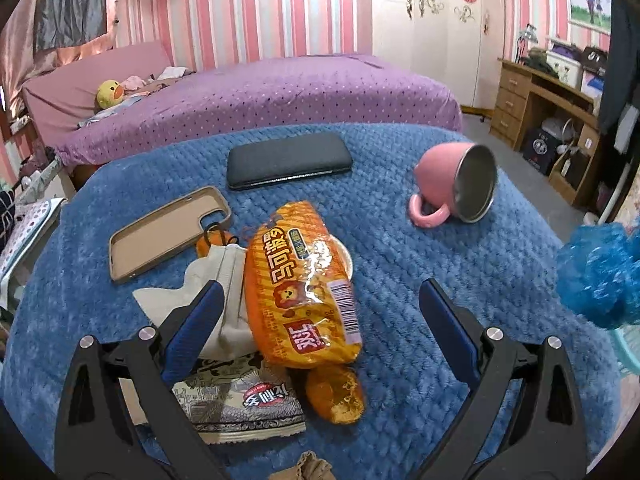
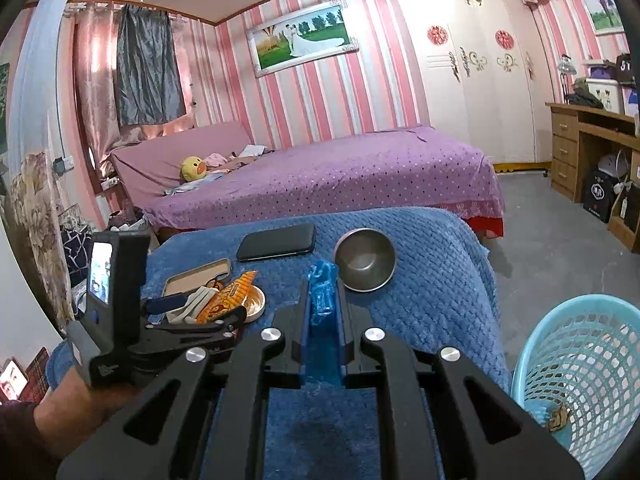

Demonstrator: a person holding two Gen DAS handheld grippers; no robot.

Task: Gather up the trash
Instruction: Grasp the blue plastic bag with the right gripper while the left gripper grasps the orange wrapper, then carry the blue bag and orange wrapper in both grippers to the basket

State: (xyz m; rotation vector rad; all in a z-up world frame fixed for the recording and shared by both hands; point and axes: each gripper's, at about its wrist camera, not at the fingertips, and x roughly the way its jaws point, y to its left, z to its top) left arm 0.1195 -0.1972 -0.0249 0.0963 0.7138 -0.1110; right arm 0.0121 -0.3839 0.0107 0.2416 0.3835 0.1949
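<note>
My right gripper [image 2: 322, 300] is clamped on a crumpled blue plastic wrapper [image 2: 321, 292], its 2 fingers pressed tight against it, and the light blue mesh basket [image 2: 576, 364] sits low to my right, beside the blue blanket [image 1: 420, 272]. My left gripper [image 1: 320, 300] stands wide apart over the orange snack bag [image 1: 304, 280], which lies on a white tissue [image 1: 224, 280] and a printed packet [image 1: 244, 404]. I think the risks are these: the thin blue plastic could slip out before I reach the basket, and if my left fingers close carelessly they may snag the tissue or nudge the phone case [image 1: 168, 232] instead of the bag. The tipped pink mug [image 1: 452, 188] could roll if bumped.
</note>
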